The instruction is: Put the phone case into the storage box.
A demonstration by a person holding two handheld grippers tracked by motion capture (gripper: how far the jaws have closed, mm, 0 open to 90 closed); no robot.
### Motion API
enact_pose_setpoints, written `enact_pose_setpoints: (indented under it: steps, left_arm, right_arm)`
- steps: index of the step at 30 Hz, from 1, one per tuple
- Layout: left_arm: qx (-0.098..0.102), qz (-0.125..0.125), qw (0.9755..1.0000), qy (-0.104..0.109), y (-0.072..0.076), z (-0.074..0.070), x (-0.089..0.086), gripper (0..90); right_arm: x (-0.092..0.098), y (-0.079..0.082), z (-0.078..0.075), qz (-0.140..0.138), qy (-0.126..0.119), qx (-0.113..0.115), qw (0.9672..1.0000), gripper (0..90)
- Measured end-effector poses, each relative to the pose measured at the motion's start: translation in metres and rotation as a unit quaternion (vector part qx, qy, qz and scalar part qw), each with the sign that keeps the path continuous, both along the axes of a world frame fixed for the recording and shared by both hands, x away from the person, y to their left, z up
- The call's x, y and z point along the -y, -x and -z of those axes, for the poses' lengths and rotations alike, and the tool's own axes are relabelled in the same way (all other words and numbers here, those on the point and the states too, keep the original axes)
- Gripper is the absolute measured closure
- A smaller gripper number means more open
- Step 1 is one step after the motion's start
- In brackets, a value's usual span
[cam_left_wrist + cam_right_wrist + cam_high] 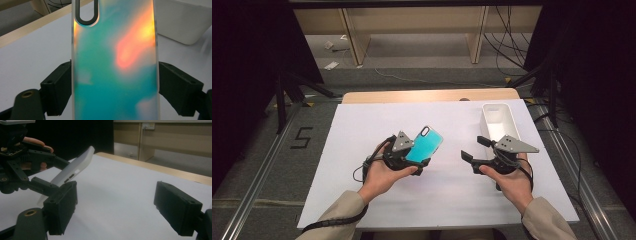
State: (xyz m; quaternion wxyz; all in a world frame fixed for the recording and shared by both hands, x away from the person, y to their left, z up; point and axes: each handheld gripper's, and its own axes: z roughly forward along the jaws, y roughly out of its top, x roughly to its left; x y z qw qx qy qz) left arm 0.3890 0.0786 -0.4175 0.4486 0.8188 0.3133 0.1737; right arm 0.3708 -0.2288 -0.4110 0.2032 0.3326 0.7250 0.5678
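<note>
High view: the left claw (414, 162) grips a phone case (426, 145) by its 2 long edges, near the lower end, and holds it tilted up above the white sheet (362, 150) on the counter (412, 95). The right claw (474, 150) stands wide with nothing in it, well apart from the case and just in front of the white bin (512, 117). My reading is that the case is to pass to the right claw or go into the bin. To do that well, bring the right claw in square to the free upper half, close on the edges rather than the flat back, and release the left grip only once the right one is firm.

Left gripper view: the case (115, 62) stands upright between the 2 pads (58, 87), both touching its edges. Its back is glossy and iridescent, teal shading into orange, with a frosted rim and a dark oval camera cutout (86, 12). A surface this smooth will likely slip under a light squeeze. The bin (182, 22) is matte white plastic with rounded corners.

Right gripper view: its own blocky black pads (62, 207) stand far apart over bare sheet. Farther off, the left claw (46, 173) holds the case (72, 171) slanted; its milky, thin side shows small button slots.
</note>
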Motion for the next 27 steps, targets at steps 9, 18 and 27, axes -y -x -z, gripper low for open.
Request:
enact_pose_setpoints:
  steps: [9, 18, 27]
  left_arm:
    - [0.005, 0.003, 1.0, 0.001, 0.001, 0.001, 0.003, 17.3]
    - [0.007, 0.008, 0.9999, -0.003, 0.003, 0.001, 0.006, 17.3]
    - [0.006, 0.014, 0.9999, 0.0, 0.004, 0.002, 0.009, 17.3]
  right_arm:
    - [-0.003, -0.003, -0.001, 0.001, 0.0, -0.002, 1.0, 20.0]
    - [-0.011, -0.007, -0.003, -0.003, -0.001, -0.001, 1.0, 20.3]
    - [-0.016, -0.011, -0.003, -0.006, -0.004, -0.001, 1.0, 20.4]
